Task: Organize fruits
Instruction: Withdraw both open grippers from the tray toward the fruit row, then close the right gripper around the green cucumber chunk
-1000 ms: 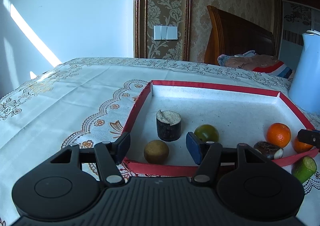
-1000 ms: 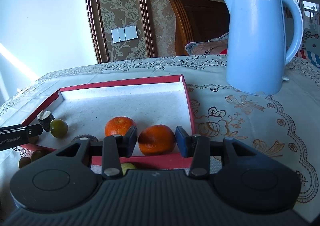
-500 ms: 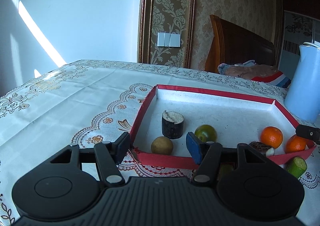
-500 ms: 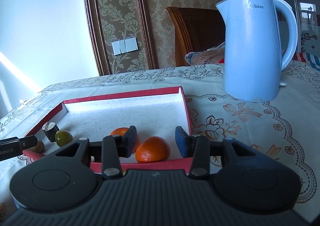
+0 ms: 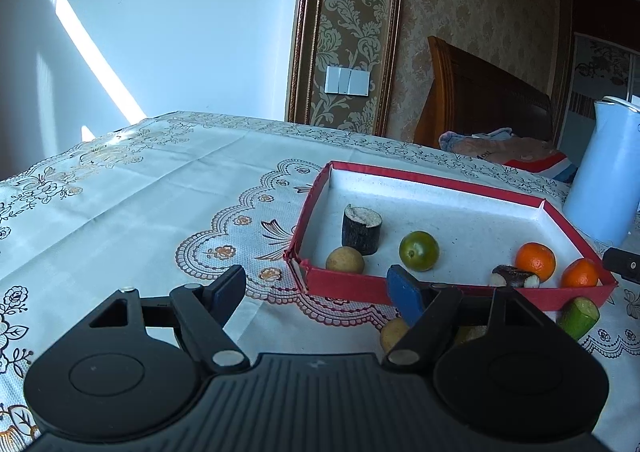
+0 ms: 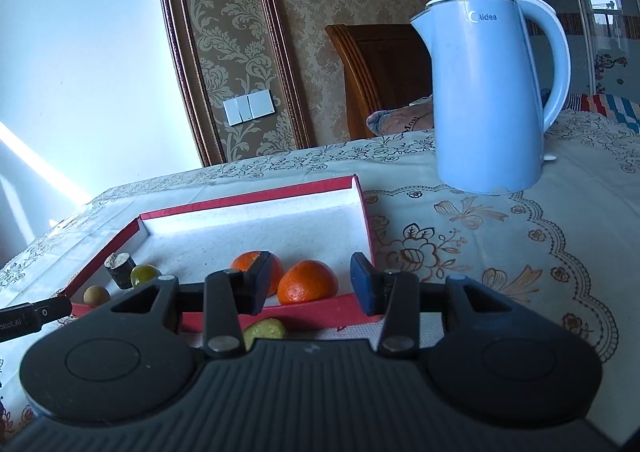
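A red-walled tray (image 5: 348,287) with a white floor holds a dark cut stem piece (image 5: 361,230), a brown round fruit (image 5: 345,260), a green round fruit (image 5: 419,251), a dark cut piece (image 5: 515,277) and two oranges (image 5: 535,261) (image 5: 580,273). In front of the tray, a green cut piece (image 5: 579,317) and a second brown fruit (image 5: 394,334) lie on the cloth. My left gripper (image 5: 316,288) hovers before the tray's near left corner, its jaws opening and holding nothing. My right gripper (image 6: 311,278) is open before the tray's (image 6: 320,314) near right wall. The nearer orange (image 6: 308,282) sits beyond it, untouched.
A pale blue kettle (image 6: 492,100) stands on the patterned tablecloth (image 6: 500,252) right of the tray, and shows at the edge of the left wrist view (image 5: 608,172). Behind the table are a wooden chair back (image 5: 480,92) and a wall.
Both grippers have drawn back from the tray. The left jaws have spread wider, and the brown fruit on the cloth has come into view under the left gripper's right finger.
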{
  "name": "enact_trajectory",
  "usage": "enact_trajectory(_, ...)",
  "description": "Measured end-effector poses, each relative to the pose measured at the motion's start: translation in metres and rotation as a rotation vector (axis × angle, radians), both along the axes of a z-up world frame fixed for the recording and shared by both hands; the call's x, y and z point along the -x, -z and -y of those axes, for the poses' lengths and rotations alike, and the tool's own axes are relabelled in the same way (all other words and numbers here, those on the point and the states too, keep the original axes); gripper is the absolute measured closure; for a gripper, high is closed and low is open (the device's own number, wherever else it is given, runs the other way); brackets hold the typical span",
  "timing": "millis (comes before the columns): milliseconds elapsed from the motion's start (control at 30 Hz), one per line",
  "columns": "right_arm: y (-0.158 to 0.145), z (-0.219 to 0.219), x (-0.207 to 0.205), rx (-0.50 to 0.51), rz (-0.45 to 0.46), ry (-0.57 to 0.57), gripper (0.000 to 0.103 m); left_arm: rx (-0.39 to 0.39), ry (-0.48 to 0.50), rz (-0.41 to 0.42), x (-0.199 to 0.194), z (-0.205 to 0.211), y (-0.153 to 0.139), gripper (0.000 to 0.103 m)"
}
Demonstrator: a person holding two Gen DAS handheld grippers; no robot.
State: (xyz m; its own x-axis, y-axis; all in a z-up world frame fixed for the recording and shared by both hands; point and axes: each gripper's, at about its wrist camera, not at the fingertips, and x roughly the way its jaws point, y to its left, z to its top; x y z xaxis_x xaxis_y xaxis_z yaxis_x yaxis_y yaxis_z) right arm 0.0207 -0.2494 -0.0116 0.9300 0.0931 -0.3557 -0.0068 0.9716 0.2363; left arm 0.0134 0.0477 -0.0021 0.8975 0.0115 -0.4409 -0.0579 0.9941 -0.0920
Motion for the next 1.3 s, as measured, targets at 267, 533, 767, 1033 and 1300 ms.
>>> enact_trajectory(267,0.005,0.009,0.022,-0.054,-0.001,0.016,0.056,0.008,-0.006,0.0,0.008,-0.001,0.001,0.025)
enact_trajectory(533,0.009,0.004,0.035,-0.054,-0.021,-0.022,0.056,0.041,-0.002,-0.016,0.006,-0.007,0.002,0.023)
enact_trajectory(767,0.009,-0.009,0.034,0.006,-0.041,-0.064,0.05,0.046,0.01,-0.01,0.008,-0.007,0.002,0.022)
enact_trajectory(1033,0.011,-0.03,0.022,0.107,-0.115,-0.112,0.05,0.054,0.013,-0.014,0.006,-0.009,0.003,0.022)
enact_trajectory(1300,0.014,-0.041,0.003,0.141,-0.17,-0.123,0.05,0.053,0.018,-0.02,0.006,-0.008,0.003,0.022)
